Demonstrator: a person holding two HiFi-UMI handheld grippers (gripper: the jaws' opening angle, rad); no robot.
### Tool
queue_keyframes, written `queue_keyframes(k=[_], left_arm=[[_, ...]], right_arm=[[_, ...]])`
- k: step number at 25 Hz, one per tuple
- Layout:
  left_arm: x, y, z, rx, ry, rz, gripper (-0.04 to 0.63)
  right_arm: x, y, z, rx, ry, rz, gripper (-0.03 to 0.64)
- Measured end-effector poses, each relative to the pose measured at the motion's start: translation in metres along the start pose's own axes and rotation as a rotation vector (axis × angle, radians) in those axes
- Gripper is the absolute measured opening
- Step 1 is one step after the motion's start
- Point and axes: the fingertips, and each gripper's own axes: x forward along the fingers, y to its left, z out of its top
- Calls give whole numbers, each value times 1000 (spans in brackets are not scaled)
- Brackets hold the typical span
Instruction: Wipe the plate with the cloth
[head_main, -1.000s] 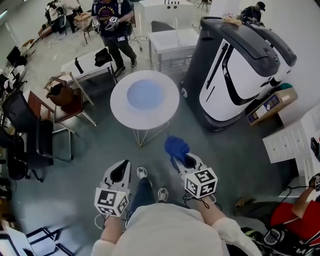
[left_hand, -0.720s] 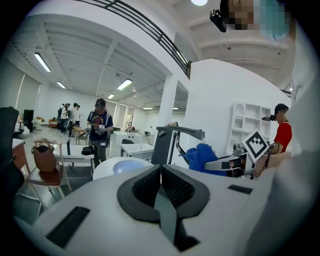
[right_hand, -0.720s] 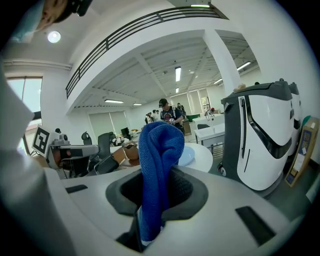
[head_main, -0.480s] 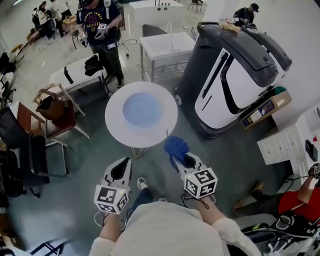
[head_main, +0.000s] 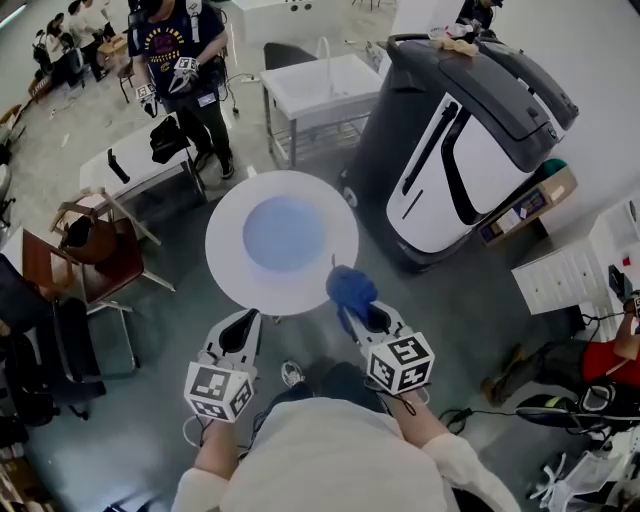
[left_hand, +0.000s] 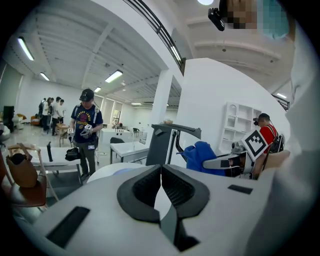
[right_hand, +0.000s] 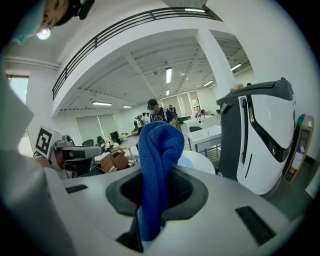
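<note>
A pale blue plate (head_main: 283, 233) lies in the middle of a round white table (head_main: 222, 261), seen in the head view ahead of both grippers. My right gripper (head_main: 366, 318) is shut on a bunched blue cloth (head_main: 350, 287) that sticks up out of its jaws (right_hand: 157, 165) near the table's near right edge. My left gripper (head_main: 243, 333) is shut and holds nothing, just short of the table's near edge. In the left gripper view the plate (left_hand: 121, 171) shows faintly past the jaws and the cloth (left_hand: 199, 155) is to the right.
A large grey and white machine (head_main: 470, 140) stands right of the table. A person (head_main: 180, 70) holding grippers stands beyond it by a white desk (head_main: 130, 165). A brown chair (head_main: 90, 255) with a bag is to the left. A sink table (head_main: 320, 90) stands behind.
Both grippers and the person holding them have come closer to the round table, which now lies just ahead of the jaws. The cloth stays gripped in the right gripper.
</note>
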Motion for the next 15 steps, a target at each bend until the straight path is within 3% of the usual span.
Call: queue_keyframes(k=[10, 15], left_arm=[[41, 25, 7, -52, 9, 44, 32], [66, 37, 18, -90, -5, 112, 32]], right_arm=[[47, -26, 17, -18, 33, 46, 89], [75, -48, 33, -42, 60, 108, 89]])
